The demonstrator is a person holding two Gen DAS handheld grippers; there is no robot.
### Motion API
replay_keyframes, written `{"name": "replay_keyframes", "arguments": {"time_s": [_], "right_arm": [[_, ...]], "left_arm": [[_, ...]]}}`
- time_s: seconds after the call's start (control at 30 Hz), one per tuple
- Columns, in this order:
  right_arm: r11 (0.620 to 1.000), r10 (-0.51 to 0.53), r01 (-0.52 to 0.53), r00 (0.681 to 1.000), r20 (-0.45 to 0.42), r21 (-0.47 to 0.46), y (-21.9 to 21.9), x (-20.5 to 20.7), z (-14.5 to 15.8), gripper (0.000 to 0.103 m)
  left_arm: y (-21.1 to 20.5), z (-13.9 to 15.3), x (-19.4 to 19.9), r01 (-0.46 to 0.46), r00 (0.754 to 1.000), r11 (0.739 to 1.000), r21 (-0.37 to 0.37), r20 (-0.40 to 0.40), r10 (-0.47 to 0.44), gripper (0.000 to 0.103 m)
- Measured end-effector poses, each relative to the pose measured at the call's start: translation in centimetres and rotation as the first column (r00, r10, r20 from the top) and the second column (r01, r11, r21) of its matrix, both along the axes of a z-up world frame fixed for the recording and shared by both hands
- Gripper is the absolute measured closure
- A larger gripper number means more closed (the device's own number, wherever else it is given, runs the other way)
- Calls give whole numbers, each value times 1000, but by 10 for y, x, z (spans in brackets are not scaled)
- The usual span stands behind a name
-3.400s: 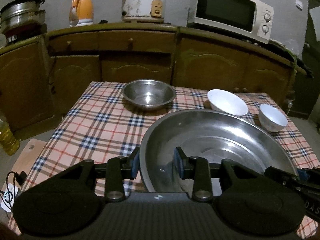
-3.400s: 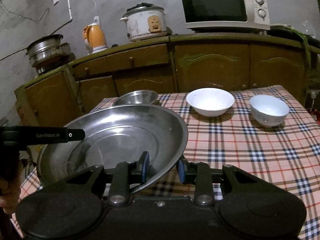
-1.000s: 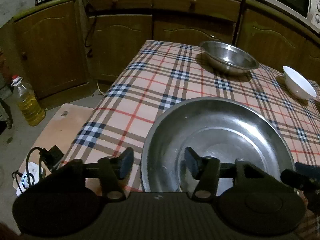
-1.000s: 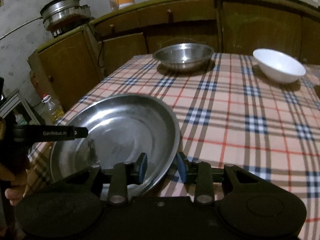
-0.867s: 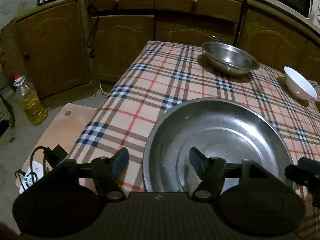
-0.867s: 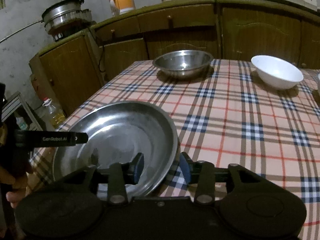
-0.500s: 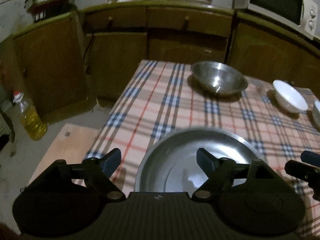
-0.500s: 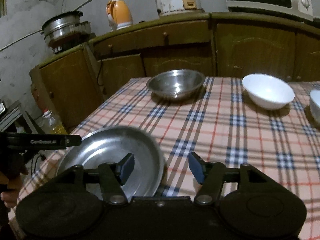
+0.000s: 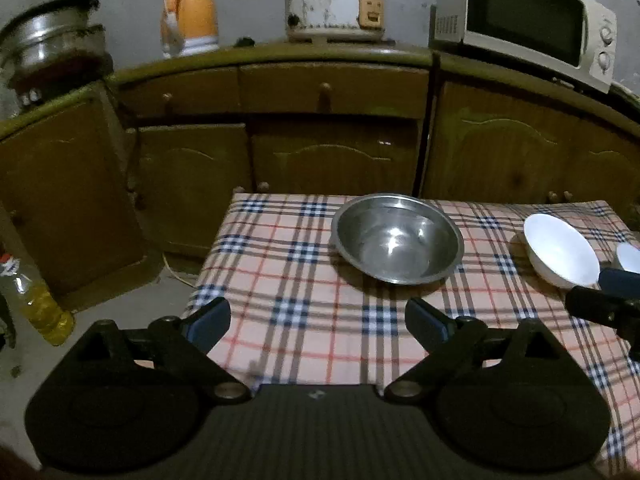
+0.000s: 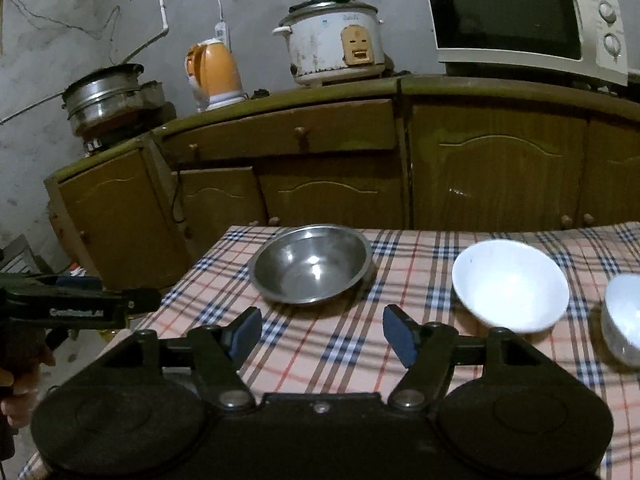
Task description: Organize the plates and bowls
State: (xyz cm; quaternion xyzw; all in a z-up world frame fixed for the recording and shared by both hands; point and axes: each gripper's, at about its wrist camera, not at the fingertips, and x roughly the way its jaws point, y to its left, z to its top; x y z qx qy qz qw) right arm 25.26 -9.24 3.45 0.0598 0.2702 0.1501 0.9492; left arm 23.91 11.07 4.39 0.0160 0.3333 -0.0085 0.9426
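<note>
A steel bowl (image 9: 398, 238) (image 10: 310, 264) sits at the far side of the checked tablecloth (image 9: 300, 312). To its right are a wide white bowl (image 9: 560, 250) (image 10: 510, 284) and a small white bowl (image 9: 628, 258) (image 10: 624, 312). My left gripper (image 9: 318, 316) hangs above the table's near left part, its jaws opening, nothing between them. My right gripper (image 10: 322, 330) hovers in front of the steel bowl, jaws opening too and empty. Each gripper shows in the other's view: the right gripper (image 9: 600, 304), the left gripper (image 10: 80, 304). The large steel plate is out of view.
Wooden cabinets (image 9: 332, 152) stand right behind the table. On them are a microwave (image 10: 520, 16), a rice cooker (image 10: 332, 44), an orange kettle (image 10: 216, 76) and a steel pot (image 10: 108, 96). An oil bottle (image 9: 40, 304) stands on the floor at left. A hand (image 10: 20, 360) holds the left gripper.
Both grippers let go of the large steel plate's rim and opened wide. They rose and tilted up, and the plate slid out of view below them.
</note>
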Motion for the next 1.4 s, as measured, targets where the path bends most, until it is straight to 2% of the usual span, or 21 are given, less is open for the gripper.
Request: {"name": "replay_keyframes", "arguments": {"time_s": [0.23, 0.4, 0.57, 0.7, 0.83, 0.87, 0.9, 0.93, 0.97, 1.0, 1.03, 1.13, 1.4], "right_arm": [[1000, -17, 17, 998, -55, 10, 3, 59, -13, 23], [999, -24, 27, 994, -110, 23, 10, 100, -37, 23], [997, -52, 60, 985, -166, 44, 13, 139, -61, 23], [995, -61, 76, 978, -200, 67, 14, 167, -77, 23], [991, -75, 98, 969, -234, 89, 16, 191, -93, 23], [991, -68, 95, 967, -246, 99, 17, 196, -96, 24], [990, -61, 92, 962, -267, 108, 18, 202, -101, 42], [987, -39, 82, 957, -288, 138, 18, 206, -106, 51], [981, -5, 61, 957, -288, 185, 18, 209, -108, 76], [978, -2, 61, 959, -284, 199, 20, 208, -106, 78], [984, -20, 67, 963, -270, 164, 24, 205, -103, 77], [985, -18, 60, 967, -255, 160, 21, 198, -101, 78], [990, -18, 47, 978, -210, 131, 14, 164, -65, 78]], "left_arm": [[-3, -19, 65, -7, 998, 999, -36, -65, 5, 6], [2, -42, 113, -32, 990, 996, -79, -136, 21, 6], [7, -69, 151, -80, 982, 994, -71, -178, 66, 7], [5, -81, 172, -83, 980, 994, -73, -189, 68, 15], [-3, -94, 188, -57, 977, 996, -67, -211, 42, 36], [-4, -95, 188, -54, 981, 996, -66, -189, 40, 43], [-6, -95, 190, -49, 983, 996, -77, -179, 34, 57], [-7, -94, 190, -34, 984, 994, -103, -177, 16, 78], [-9, -92, 192, -15, 983, 991, -131, -184, -9, 79], [-12, -91, 191, -15, 983, 992, -125, -184, -9, 79], [-12, -90, 189, -8, 984, 992, -123, -176, -13, 80], [-5, -88, 183, -10, 983, 983, -183, -183, -24, 83], [-18, -50, 138, -4, 992, 990, -140, -129, -14, 83]]}}
